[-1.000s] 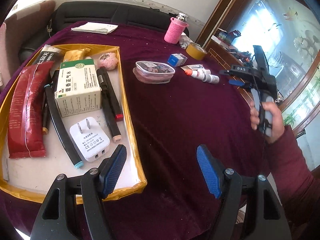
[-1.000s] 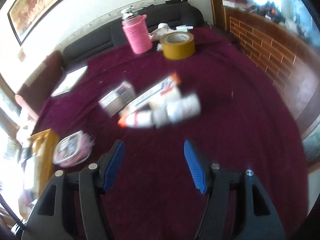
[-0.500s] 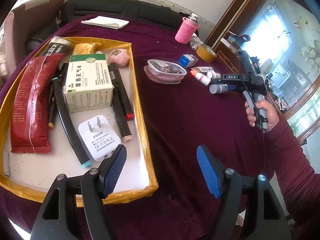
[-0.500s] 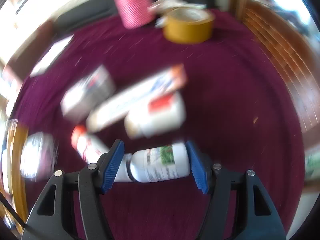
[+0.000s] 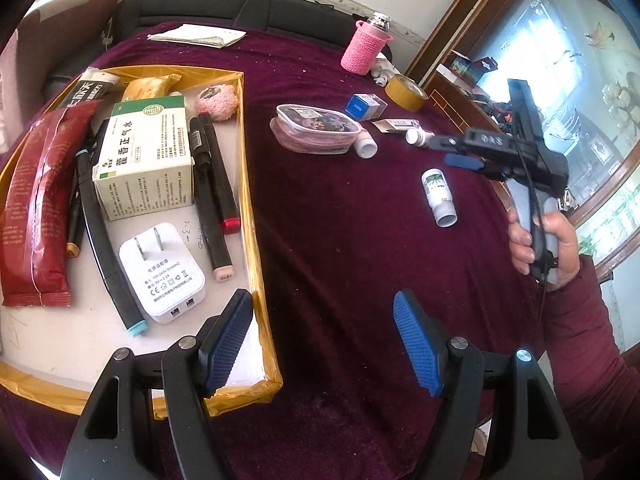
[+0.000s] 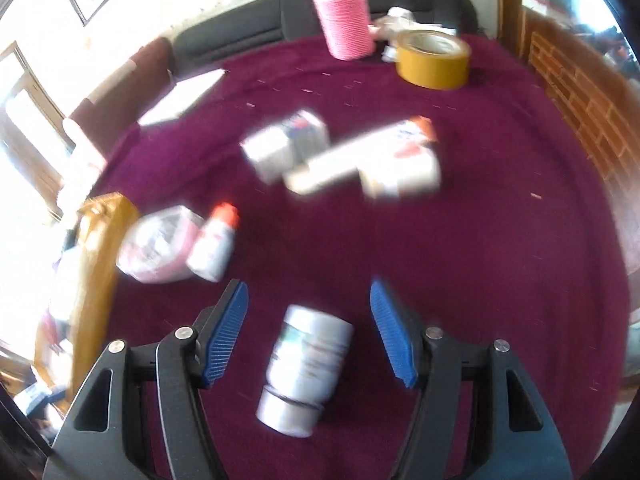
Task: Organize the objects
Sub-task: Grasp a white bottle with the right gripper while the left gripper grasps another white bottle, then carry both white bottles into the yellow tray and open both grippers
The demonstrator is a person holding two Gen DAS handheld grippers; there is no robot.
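Bottle (image 6: pixel 306 364) now loose (on its side) between open right gripper (image 6: pixel 309 334) pads.

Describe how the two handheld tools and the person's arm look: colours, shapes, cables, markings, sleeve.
The left tool and right tool match: black angular frames with silver screws and blue ribbed finger pads. From the left wrist view, the right tool's body carries white lettering too small to read, a thin black cable and a grey grip. The right hand is bare, with a dark red sleeve.

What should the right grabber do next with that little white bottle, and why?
Probably lower and close the right gripper on the white bottle. Its jaws are open with the bottle lying loose on the cloth between them, still outside the yellow tray.
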